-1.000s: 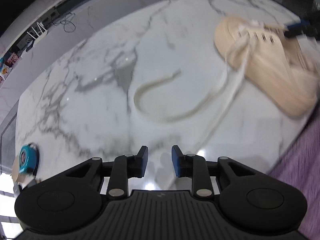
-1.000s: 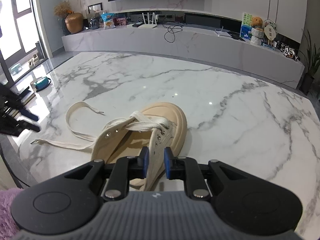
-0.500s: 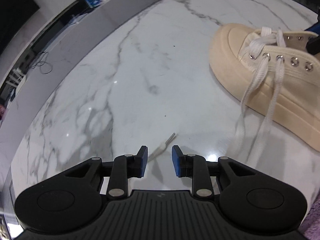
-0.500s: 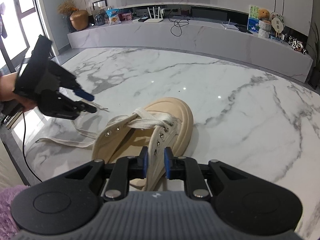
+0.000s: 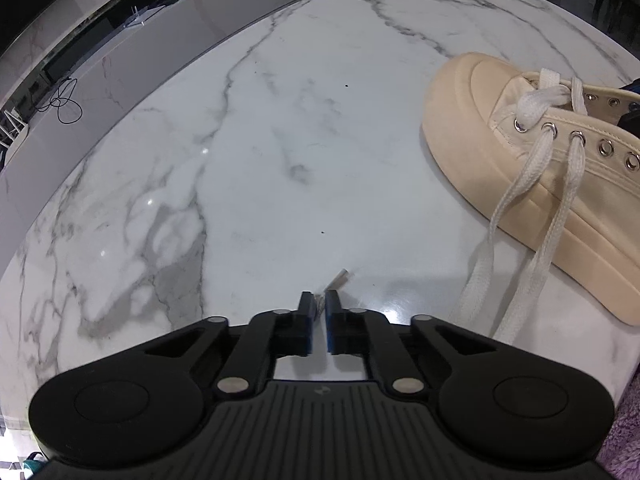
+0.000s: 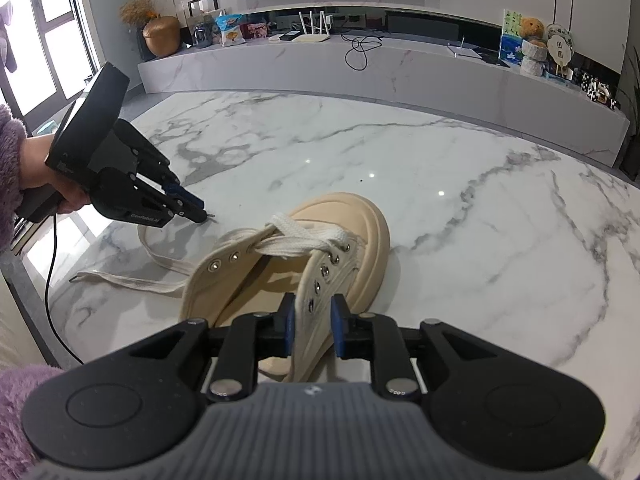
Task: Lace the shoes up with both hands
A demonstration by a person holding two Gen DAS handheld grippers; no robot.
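A cream canvas shoe (image 6: 344, 240) lies on the marble table (image 6: 480, 200), toe pointing away; it also shows in the left wrist view (image 5: 500, 148). Its white lace (image 6: 296, 240) crosses the lowest eyelets and two loose ends trail left over the table (image 5: 520, 208). My left gripper (image 5: 320, 306) is shut on one lace tip (image 5: 338, 278), just above the table left of the shoe; it shows in the right wrist view too (image 6: 200, 214). My right gripper (image 6: 312, 316) is shut on the shoe's right eyelet flap (image 6: 316, 292).
A long marble sideboard (image 6: 400, 76) runs behind the table with a router, cables, snack bags and ornaments. The other lace end (image 6: 120, 278) lies near the table's left edge. A purple fluffy sleeve (image 6: 12, 148) covers the arm holding the left gripper.
My left gripper swung from the table's left side toward the lace tip, came down over it and closed on it. My right gripper kept its hold on the flap.
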